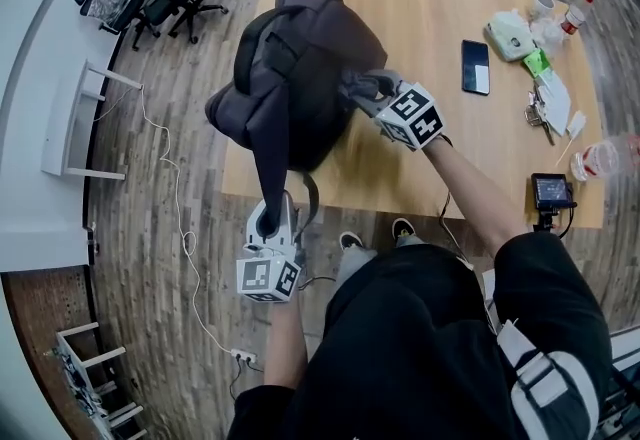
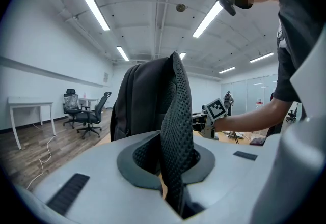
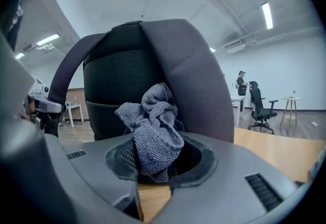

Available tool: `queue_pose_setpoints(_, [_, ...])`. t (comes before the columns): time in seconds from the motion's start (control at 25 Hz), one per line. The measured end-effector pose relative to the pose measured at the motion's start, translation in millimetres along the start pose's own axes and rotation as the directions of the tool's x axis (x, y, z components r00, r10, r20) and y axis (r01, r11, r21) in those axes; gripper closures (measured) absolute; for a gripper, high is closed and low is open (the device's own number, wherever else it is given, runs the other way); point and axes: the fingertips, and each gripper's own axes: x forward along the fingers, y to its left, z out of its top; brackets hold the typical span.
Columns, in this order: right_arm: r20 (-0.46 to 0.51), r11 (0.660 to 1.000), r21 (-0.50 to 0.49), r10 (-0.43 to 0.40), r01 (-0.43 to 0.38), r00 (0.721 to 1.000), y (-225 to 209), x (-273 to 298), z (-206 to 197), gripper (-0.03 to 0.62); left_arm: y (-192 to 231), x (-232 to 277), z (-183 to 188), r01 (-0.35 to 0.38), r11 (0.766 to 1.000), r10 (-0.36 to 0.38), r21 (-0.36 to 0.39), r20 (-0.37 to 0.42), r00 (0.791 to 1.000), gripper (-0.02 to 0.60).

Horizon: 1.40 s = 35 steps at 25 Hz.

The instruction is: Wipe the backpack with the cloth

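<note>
- Grey terry cloth [image 1: 360, 83] sits bunched in the right gripper [image 1: 372, 90] in the head view. The jaws are closed on it. The cloth lies against the backpack [image 1: 295, 68], as far as we can tell, and the backpack stands on the table [image 1: 450, 158] directly ahead of that gripper's tips.
- In the same view the left gripper [image 1: 268, 220] is closer to us, off the backpack's near end. Its jaws are nearly together on a strap [image 1: 270, 173] that runs from the backpack straight into them.
- To the right gripper's right lie a phone [image 1: 476, 66] and small clutter, well apart from the backpack. We can read no print on any of it.
- In the left gripper view the mesh strap [image 2: 178, 131] drops between the jaws and is pinched there. The backpack [image 2: 142, 101] rises upright just beyond the tips, and the right gripper's marker cube [image 2: 216, 110] shows past its right side.
- In the right gripper view the cloth [image 3: 153, 131] fills the gap between the jaws, clamped. The backpack's dark panel [image 3: 198, 80] is dead ahead, with its long axis upright.
- We judge the right gripper is the one placed to wipe, stroking up or down along that upright axis. The left gripper only steadies the backpack by the strap.
- The marker cubes carry black-and-white squares, not words, and we see no brand or label on the backpack.
</note>
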Motion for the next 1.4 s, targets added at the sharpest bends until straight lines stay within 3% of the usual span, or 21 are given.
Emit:
queue_pose_setpoints(0.24, [-0.055, 0.988, -0.109, 0.105, -0.111, 0.993, -33.7, 16.0, 3.0, 0.467, 4.5, 2.2, -1.5, -0.023, 1.0, 0.023, -0.01, 0.009, 1.0, 0.537])
queue_pose_setpoints(0.76, [-0.143, 0.984, -0.178, -0.027, 0.002, 0.989, -121.9, 63.5, 20.1, 0.467, 0.3, 1.8, -1.9, -0.02, 1.0, 0.02, -0.021, 0.001, 1.0, 0.537])
queue_pose_setpoints(1.12, [-0.139, 0.979, -0.205, -0.018, -0.011, 0.99, -93.1, 42.6, 13.7, 0.47, -3.6, 1.7, -3.5, 0.0, 0.999, 0.0, -0.043, 0.01, 1.0, 0.537])
queue_pose_setpoints(1.4, [-0.125, 0.979, -0.193, 0.038, -0.062, 0.991, -37.5, 12.3, 3.8, 0.47, -5.5, 3.4, -6.1, 0.023, 0.997, -0.022, -0.079, 0.018, 1.0, 0.537])
